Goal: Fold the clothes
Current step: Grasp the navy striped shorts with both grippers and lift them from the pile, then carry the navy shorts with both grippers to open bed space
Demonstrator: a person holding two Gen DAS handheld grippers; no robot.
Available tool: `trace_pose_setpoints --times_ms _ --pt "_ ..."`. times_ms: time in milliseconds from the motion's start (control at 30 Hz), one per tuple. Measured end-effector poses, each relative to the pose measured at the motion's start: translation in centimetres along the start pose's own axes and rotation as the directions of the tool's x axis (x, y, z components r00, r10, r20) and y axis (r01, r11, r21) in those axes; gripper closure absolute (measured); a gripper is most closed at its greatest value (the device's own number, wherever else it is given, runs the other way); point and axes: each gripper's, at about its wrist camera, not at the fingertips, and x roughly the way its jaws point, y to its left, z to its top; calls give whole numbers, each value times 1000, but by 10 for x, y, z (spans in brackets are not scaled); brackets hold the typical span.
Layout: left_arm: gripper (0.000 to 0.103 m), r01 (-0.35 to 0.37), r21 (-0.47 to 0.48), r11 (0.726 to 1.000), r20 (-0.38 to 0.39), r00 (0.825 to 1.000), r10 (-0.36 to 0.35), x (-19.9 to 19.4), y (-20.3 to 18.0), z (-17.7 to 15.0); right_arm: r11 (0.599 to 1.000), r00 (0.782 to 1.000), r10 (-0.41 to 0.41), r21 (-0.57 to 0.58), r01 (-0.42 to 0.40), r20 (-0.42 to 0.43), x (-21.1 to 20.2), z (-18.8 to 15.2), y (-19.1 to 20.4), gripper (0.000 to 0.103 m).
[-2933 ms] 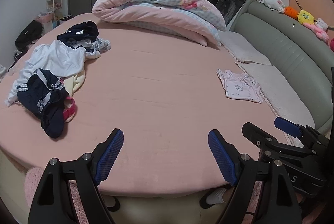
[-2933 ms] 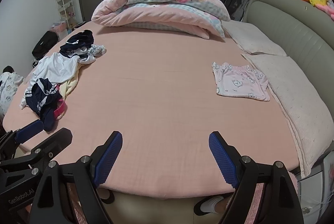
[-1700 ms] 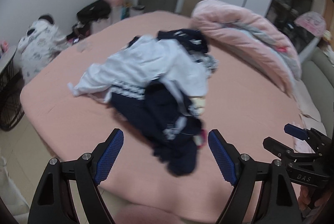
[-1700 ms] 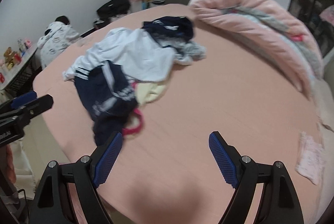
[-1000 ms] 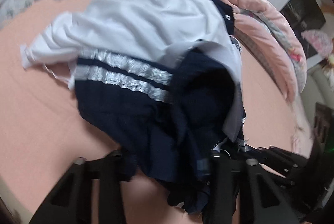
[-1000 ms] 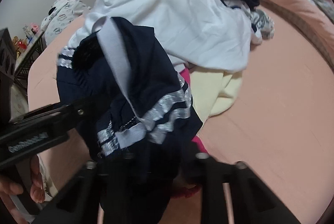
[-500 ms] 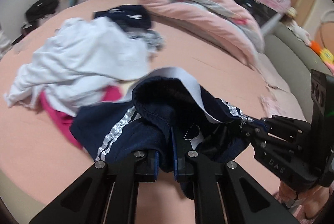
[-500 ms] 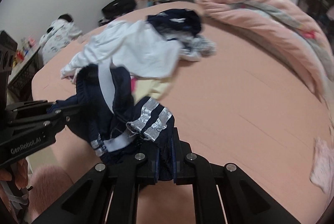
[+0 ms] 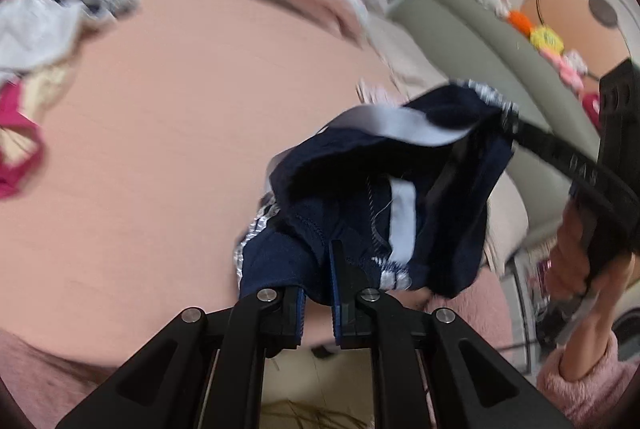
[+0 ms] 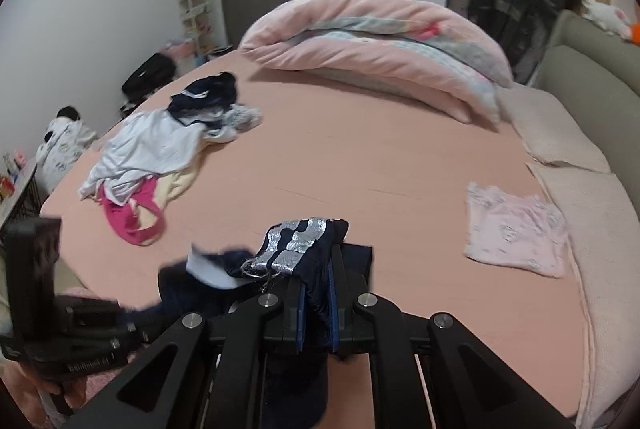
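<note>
A: What filled the scene?
B: A wide bed under a smooth pink sheet [image 10: 360,165], with a rolled pink plush duvet [image 10: 372,37] along its far edge and a grey padded headboard [image 10: 592,69] to the right.

A: And the laundry?
B: A loose heap of white, navy, cream and magenta clothes [image 10: 160,157] lay at the far left. A folded pale pink printed garment [image 10: 516,229] sat at the right, near the pillows.

A: Where was the piece being folded?
B: The navy blue shorts with silver side stripes [image 9: 384,189] hung in the air over the near edge of the bed, stretched between both tools.

A: How were the fingers?
B: The left gripper [image 9: 318,293] was clamped on navy cloth. The right gripper [image 10: 318,293] was closed on the striped hem.
</note>
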Motion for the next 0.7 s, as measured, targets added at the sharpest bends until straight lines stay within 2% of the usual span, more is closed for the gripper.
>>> trace_pose_setpoints --times_ms 33,67,133,167,200,267,300,333,400,533,567,633,667,700 --pt "93 -39 -4 999 -47 998 38 15 0 -3 1000 1000 -18 8 18 -9 3 -6 -11 96" --pt "92 -78 -7 997 -92 993 77 30 0 -5 998 996 -59 9 60 -61 19 -21 -22 95" --pt "91 -146 -7 989 -133 981 144 49 3 -11 995 983 -95 22 100 -156 48 -45 -37 95" --pt "91 -163 -3 987 -147 976 161 54 3 -11 992 969 -99 52 113 -228 67 -64 -48 95" --pt "88 -179 1 984 -159 971 177 59 4 -12 991 962 -82 81 106 -261 73 -76 -56 94" --pt "78 -201 19 979 -147 968 201 57 3 -7 985 953 -32 152 81 -300 76 -99 -72 93" --pt "69 -198 26 980 -127 972 200 53 1 -3 982 954 -22 174 77 -300 73 -104 -78 90" --pt "60 -195 33 980 -108 974 198 49 -1 1 977 955 -23 198 84 -295 69 -108 -85 88" --pt "52 -195 62 979 -75 977 199 46 -5 11 965 958 -26 244 99 -286 60 -116 -98 79" --pt "51 -216 240 946 -95 965 244 78 -31 14 945 953 -11 308 109 -303 51 -134 -117 72" --pt "51 -207 276 939 -137 958 251 94 -36 12 945 950 -6 310 108 -312 53 -137 -117 72" --pt "51 -217 312 925 -134 954 269 113 -40 9 949 942 18 303 90 -337 57 -143 -114 70" --pt "51 -225 328 918 -131 951 280 122 -42 7 954 931 44 292 68 -362 64 -147 -108 65" --pt "63 -263 322 909 -114 943 313 129 -41 8 958 919 70 282 46 -387 72 -152 -103 64"
